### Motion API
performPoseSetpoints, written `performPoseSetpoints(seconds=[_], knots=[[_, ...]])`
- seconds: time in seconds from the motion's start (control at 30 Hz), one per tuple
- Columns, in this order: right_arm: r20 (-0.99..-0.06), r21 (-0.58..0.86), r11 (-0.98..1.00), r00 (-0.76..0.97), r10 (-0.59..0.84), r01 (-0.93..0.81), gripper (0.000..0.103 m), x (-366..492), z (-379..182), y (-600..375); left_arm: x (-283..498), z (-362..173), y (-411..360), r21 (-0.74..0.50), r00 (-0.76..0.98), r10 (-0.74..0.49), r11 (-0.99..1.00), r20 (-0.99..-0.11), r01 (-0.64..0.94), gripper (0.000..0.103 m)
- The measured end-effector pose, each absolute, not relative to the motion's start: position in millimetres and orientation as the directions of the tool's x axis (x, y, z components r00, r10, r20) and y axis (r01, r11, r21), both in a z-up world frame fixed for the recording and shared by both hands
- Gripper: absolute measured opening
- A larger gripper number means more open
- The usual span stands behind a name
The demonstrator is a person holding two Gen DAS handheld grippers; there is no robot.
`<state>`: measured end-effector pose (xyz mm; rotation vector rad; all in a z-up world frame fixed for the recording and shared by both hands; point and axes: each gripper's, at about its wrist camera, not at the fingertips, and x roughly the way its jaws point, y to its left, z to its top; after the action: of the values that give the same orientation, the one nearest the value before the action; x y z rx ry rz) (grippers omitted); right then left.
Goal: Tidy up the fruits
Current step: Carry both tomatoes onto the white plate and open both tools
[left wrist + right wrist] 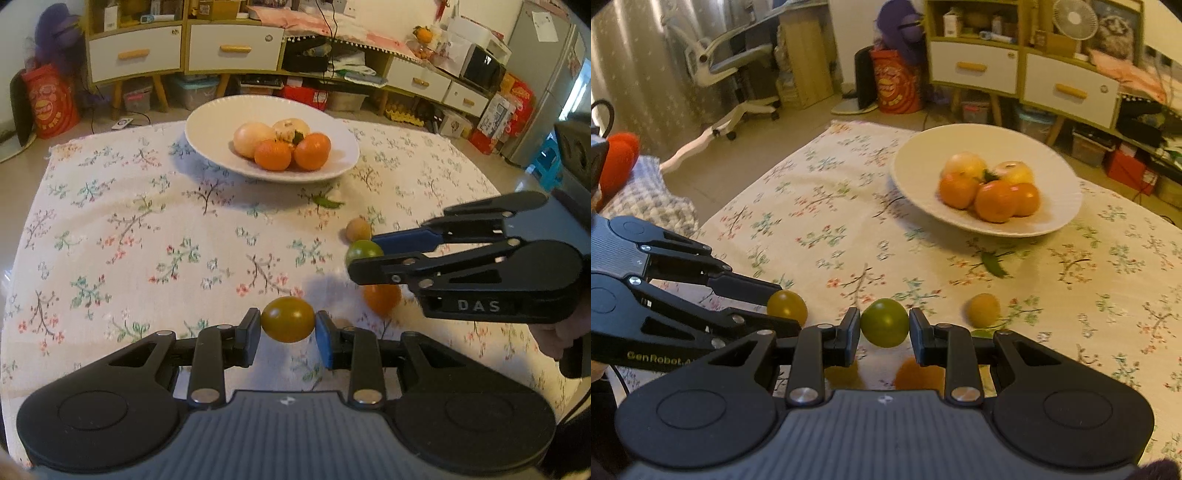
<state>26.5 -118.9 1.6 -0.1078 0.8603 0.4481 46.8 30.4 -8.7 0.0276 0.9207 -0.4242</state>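
My left gripper (288,326) is shut on a small olive-yellow fruit (288,314), held a little above the floral cloth. To its right, my right gripper (364,255) is shut on a small green fruit (362,248). In the right wrist view the green fruit (884,322) sits between the right gripper's (884,328) pads, and the left gripper (788,308) holds the olive-yellow fruit (788,305) at the left. A white plate (207,122) (912,162) at the far side holds oranges and two pale round fruits.
Loose on the cloth lie a small orange fruit (382,299) (918,374), a small tan fruit (358,229) (983,309) and a green leaf (327,202) (993,264). Cabinets, boxes and an office chair (720,62) stand beyond the table.
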Motion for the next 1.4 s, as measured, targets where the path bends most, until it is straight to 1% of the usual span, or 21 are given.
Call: performPoseSetpoints(seconds=[0.33,0.8,1.1,1.27,1.4], knots=[[-0.707,0.107,0.936,0.637,0.308,-0.334,0.026,40,14,-148,73,9,25,-0.173,0.584,-0.341,0.93,-0.736,0.325,0.011],[-0.641,0.189,0.966,0.722,0.258,-0.178,0.026,79,19,-176,138,15,17,-0.239,0.65,-0.308,0.951,-0.694,0.194,0.011],[-0.636,0.238,0.967,0.737,0.228,-0.094,0.026,104,12,-187,170,7,16,-0.258,0.678,-0.249,0.962,-0.692,0.09,0.011],[-0.644,0.235,0.97,0.736,0.208,-0.068,0.026,110,6,-190,182,3,12,-0.252,0.68,-0.232,0.965,-0.696,0.072,0.011],[-0.645,0.249,0.966,0.731,0.222,-0.074,0.026,112,2,-192,186,-2,9,-0.242,0.677,-0.225,0.968,-0.701,0.071,0.011]])
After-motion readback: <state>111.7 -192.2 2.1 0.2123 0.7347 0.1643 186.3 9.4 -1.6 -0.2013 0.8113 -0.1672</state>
